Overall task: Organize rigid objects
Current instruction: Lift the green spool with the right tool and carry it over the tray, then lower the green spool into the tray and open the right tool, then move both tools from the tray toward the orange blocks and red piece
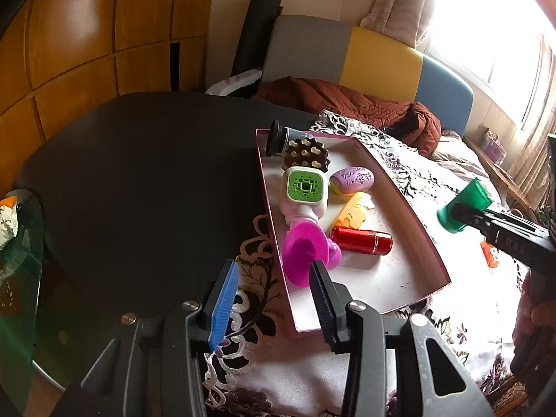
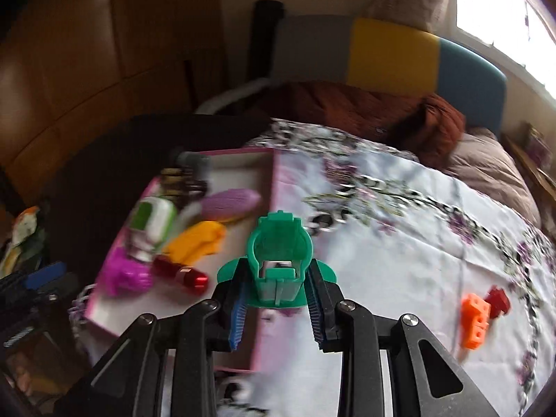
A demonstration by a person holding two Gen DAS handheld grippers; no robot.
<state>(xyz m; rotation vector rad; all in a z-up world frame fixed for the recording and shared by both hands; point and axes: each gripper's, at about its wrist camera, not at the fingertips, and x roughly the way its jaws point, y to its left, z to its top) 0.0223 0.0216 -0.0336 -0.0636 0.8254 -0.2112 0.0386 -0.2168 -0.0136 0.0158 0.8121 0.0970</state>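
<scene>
Two grippers in view. Right gripper had its jaws pinched on a green plastic piece, pads on both flanks, piece held up off the floral cloth; right view was motion-blurred. In the left view that same piece hung clear to the right of the tray, above the cloth, at the tip of the right gripper

Left gripper had jaws spread with nothing between the pads, over the near-left corner of the pink-rimmed tray. Just ahead of its right jaw: magenta suction-cup toy, and beyond that the white unit with green grille. Red metal cylinder lay ahead and right of those jaws, beside a yellow piece; purple oval, brown studded ball and a dark-capped tube sat further ahead, toward the far end of the tray

Right of the right jaws, loose on the cloth: orange block touching a dark red block. Tray lay left of and below those jaws. Dark bench lay left of the tray
</scene>
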